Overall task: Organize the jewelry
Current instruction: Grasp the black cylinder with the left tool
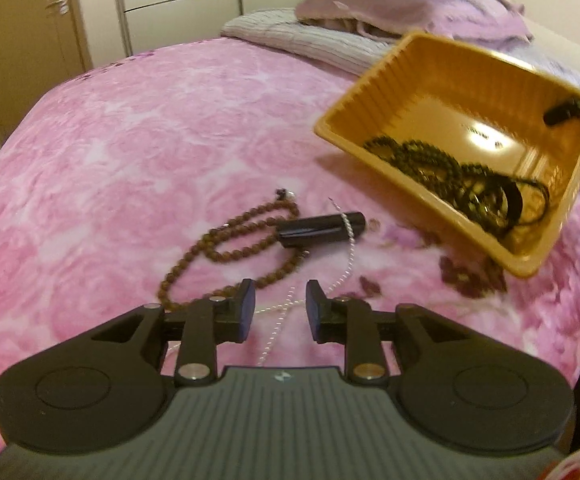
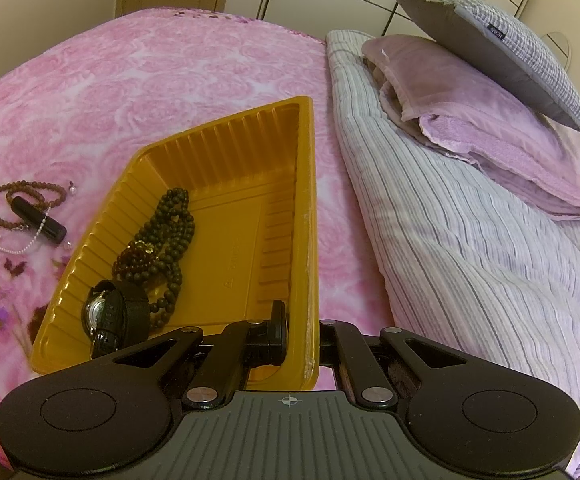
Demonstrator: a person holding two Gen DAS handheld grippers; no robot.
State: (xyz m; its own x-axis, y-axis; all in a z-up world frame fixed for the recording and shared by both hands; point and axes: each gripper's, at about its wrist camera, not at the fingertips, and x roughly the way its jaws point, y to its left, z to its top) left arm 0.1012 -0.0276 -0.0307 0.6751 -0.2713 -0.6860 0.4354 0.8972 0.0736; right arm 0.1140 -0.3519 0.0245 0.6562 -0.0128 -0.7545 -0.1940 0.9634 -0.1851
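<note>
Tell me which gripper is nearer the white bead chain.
Left. The left gripper hovers open right above the white bead chain; the right gripper is off to the side, clamped on the yellow tray wall.

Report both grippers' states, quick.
Left gripper: open, holding nothing, above the pearl chain.
Right gripper: shut on the yellow tray wall, tray tilted.

Orange tray, pink rose-patterned blanket, brown bead necklace.
</note>
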